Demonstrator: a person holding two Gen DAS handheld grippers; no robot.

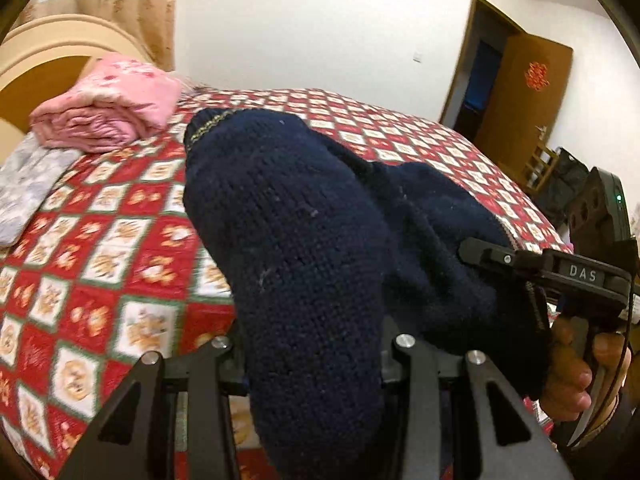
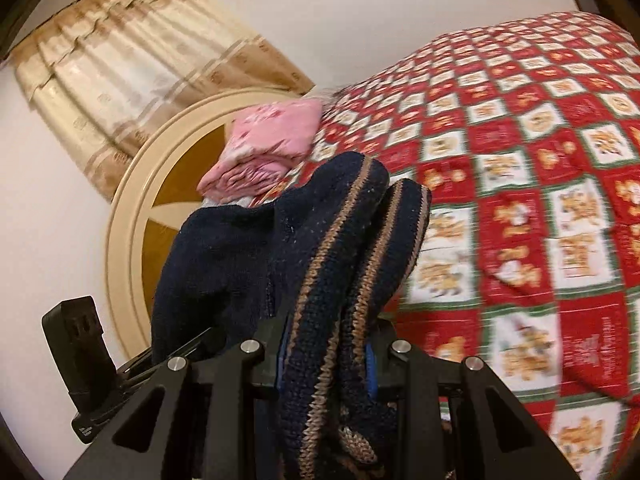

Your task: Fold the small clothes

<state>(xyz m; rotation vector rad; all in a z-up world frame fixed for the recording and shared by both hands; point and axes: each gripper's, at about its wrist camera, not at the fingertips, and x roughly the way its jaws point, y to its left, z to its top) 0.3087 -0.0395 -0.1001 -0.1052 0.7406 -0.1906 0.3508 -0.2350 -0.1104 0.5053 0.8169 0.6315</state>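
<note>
A small navy knitted sweater with tan-striped ribbed edges hangs between both grippers, lifted above the bed. My left gripper is shut on its plain navy part, and the fabric hides its fingertips. My right gripper is shut on the doubled striped hem; blue finger pads show beside the cloth. The right gripper also shows at the right of the left wrist view, clamped on the sweater's far end. The left gripper's body shows at the lower left of the right wrist view.
The bed has a red, white and green patterned quilt. A folded pink blanket and a grey floral cloth lie near the round cream headboard. Curtains hang behind. A wooden door stands open at the far right.
</note>
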